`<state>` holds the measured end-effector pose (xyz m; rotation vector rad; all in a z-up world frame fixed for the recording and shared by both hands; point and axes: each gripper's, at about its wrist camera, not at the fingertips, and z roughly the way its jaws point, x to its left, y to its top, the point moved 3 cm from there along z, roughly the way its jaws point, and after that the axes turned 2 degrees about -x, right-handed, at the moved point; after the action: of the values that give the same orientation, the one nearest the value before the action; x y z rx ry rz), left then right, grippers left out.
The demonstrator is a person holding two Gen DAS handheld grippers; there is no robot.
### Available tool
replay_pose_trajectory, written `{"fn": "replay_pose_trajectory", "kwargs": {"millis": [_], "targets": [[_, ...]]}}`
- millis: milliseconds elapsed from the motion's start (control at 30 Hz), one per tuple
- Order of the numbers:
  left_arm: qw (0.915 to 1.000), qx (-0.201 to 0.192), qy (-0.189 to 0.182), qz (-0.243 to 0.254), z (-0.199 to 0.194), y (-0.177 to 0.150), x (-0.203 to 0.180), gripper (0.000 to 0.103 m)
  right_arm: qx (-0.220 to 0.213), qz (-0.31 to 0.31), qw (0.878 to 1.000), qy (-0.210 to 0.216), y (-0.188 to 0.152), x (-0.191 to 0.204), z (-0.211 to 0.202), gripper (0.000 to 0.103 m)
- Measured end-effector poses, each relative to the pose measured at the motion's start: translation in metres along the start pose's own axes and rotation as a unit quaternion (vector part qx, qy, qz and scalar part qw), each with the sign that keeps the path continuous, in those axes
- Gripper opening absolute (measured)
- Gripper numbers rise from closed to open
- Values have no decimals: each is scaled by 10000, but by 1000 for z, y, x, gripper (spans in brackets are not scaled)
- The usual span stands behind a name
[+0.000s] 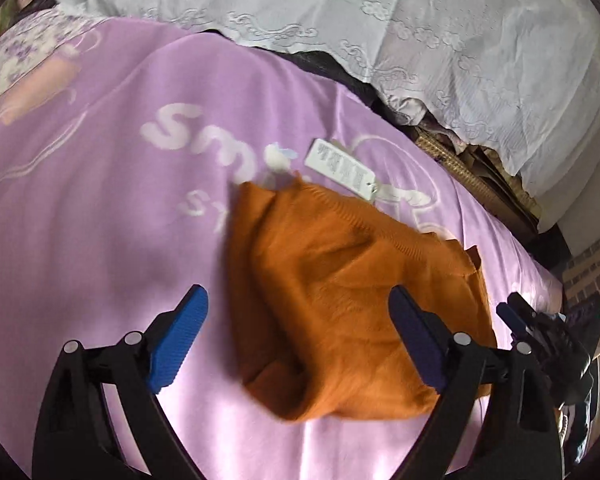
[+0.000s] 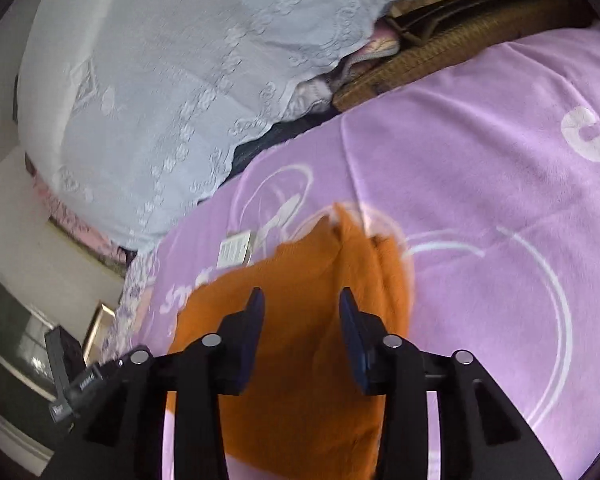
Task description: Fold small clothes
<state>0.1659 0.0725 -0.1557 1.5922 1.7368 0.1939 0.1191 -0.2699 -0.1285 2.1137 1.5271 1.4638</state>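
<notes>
Orange knit garment (image 1: pixel 352 292), folded into a rough wad, lies on purple blanket (image 1: pixel 100 240) of a bed, white hang tag (image 1: pixel 340 170) at its 12 o'clock edge. Left tongs (image 1: pixel 300 312) gape wide over the garment's near-left part, pads off the cloth. Right tongs (image 2: pixel 302 312) stand about half open above the garment, gripping nothing. White lace cover (image 1: pixel 380 20) lies at 12 o'clock beyond blanket.

bare purple blanket (image 1: pixel 100 220) left of orange garment (image 1: pixel 340 300), lace-covered pile (image 1: pixel 420 40) blocking behind
</notes>
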Motion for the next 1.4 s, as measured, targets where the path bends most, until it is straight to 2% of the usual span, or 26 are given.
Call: {"fn": "replay_pose_trajectory", "kwargs": {"millis": [100,167,267,300,367,433,500,567,633,800,967,1000,1033,1067,1133,1233,1267,1333,1400], "targets": [[9996,167,102,-195,-3,-17,16,87,233,-54,9997,-56,-21,3,3,40],[9994,254,16,-241,-7,-28,19,83,266,-24,9996,-110,-29,0,2,38],[9998,162,-54,-125,-15,-34,15,75,222,-1,9997,-61,-31,-2,-5,38],[9998,120,-122,-117,-19,-34,16,70,232,-11,9997,-54,-32,-2,-5,38],[9988,104,-456,-145,-20,-31,15,70,269,-12,9996,-44,-33,-4,-3,38],[9976,196,-653,-103,-13,-25,11,69,282,32,9996,7,-34,-6,-2,38],[9980,291,-562,58,-3,-20,8,69,326,97,9994,68,-33,-9,1,38],[9947,551,-866,107,6,-18,8,68,397,168,9990,126,-34,-14,4,38],[9919,637,-1097,108,6,-18,9,66,430,284,9984,241,-35,-20,6,38],[9850,450,-1621,376,-6,-12,-2,64,416,238,9985,265,-36,-18,8,40],[9848,930,-1411,411,24,-27,-7,68,379,-62,9991,154,-38,-9,9,45],[9861,902,-1311,487,23,-28,-8,64,375,-92,9992,139,-38,-9,9,45],[9891,858,-989,678,21,-31,-10,48,373,-88,9992,146,-39,-9,9,45],[9902,883,-804,729,21,-33,-7,40,377,-69,9991,173,-38,-10,8,45],[9905,1012,-791,495,21,-36,4,28,396,22,9988,270,-38,-13,7,45],[9905,1123,-788,24,10,-44,24,25,418,101,9985,348,-38,-16,7,45],[9914,1067,-760,-22,5,-47,27,25,423,89,9985,344,-38,-16,7,45],[9949,875,-498,-21,-7,-53,33,32,426,51,9986,311,-38,-13,7,45],[9970,685,-344,-116,-15,-51,35,30,430,-5,9987,268,-38,-12,8,45]]}}
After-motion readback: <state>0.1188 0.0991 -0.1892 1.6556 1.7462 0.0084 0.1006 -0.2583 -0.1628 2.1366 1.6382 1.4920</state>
